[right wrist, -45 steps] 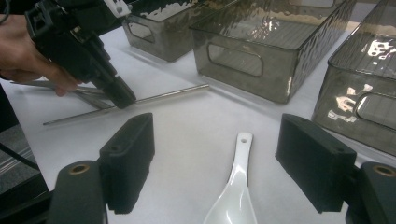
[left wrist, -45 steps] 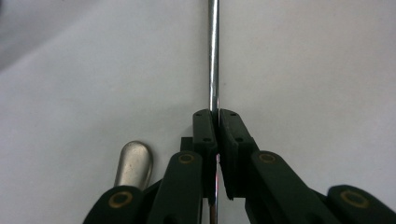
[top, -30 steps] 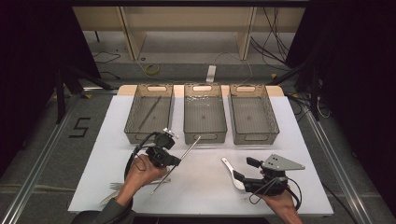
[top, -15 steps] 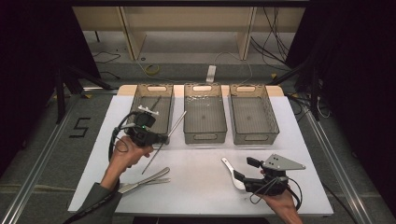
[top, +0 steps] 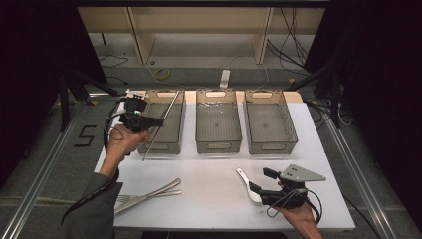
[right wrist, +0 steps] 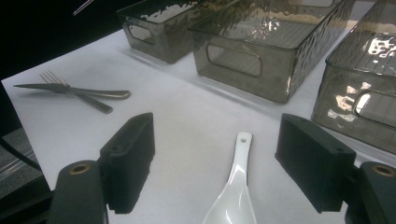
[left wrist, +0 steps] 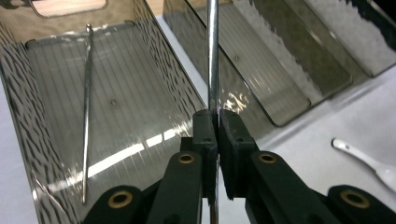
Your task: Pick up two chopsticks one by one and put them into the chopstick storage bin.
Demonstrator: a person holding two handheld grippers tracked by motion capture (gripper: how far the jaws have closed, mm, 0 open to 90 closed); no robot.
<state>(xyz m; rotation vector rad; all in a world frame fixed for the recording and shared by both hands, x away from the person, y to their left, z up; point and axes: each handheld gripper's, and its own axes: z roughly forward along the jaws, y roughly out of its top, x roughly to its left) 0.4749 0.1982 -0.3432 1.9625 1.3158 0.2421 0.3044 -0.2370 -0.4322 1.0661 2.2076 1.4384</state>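
Note:
My left gripper [top: 151, 122] [left wrist: 217, 122] is shut on a thin metal rod [top: 167, 112] [left wrist: 213, 56], held slanted above the left smoked-plastic bin [top: 164, 148]. A second metal rod [left wrist: 87, 107] lies flat on that bin's floor. My right gripper [top: 260, 183] [right wrist: 222, 149] stands open low over the white table at the front right. A white ceramic spoon [top: 247, 183] [right wrist: 233, 196] lies on the table between its jaws, and neither pad touches it.
A middle bin [top: 219, 146] and a right bin [top: 271, 147] stand beside the left one across the back of the table. A knife and a fork [top: 149, 193] [right wrist: 79, 93] lie together at the front left. Dark floor and cables surround the table.
My left gripper has carried the rod up and away to the back left, from the table's middle-left to over the left bin. The right gripper has kept still.

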